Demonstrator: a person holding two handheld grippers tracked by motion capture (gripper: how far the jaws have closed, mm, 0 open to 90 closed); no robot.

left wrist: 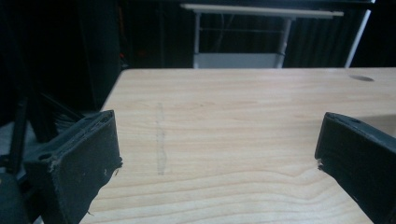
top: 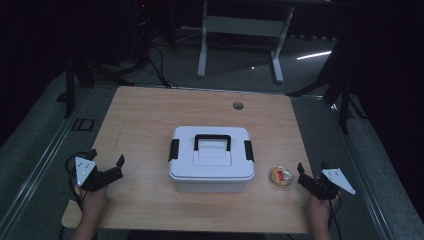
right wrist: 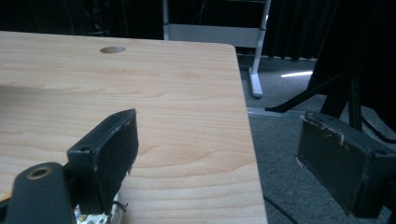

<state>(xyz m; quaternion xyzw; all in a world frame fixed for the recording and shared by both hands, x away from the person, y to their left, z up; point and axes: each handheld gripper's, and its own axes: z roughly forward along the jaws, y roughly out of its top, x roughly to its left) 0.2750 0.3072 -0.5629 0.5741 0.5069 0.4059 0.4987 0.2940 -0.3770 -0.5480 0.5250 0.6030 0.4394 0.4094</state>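
A white lidded storage box (top: 211, 158) with a black handle and black side latches sits in the middle of the wooden table (top: 150, 115). To its right lies a small round yellow container (top: 280, 177) with something red inside. My left gripper (top: 106, 159) rests near the table's front left corner, jaws wide open with bare wood between them (left wrist: 219, 140). At the front right edge my right gripper (top: 311, 168) stands open too, just right of the yellow container; in the right gripper view (right wrist: 217, 144) its right jaw hangs past the table edge.
A round cable hole (top: 238, 105) lies at the back of the table. Beyond it stands a white desk frame (top: 240, 30) on the grey floor. Dark tripod legs (top: 340, 95) stand right of the table and others at the left.
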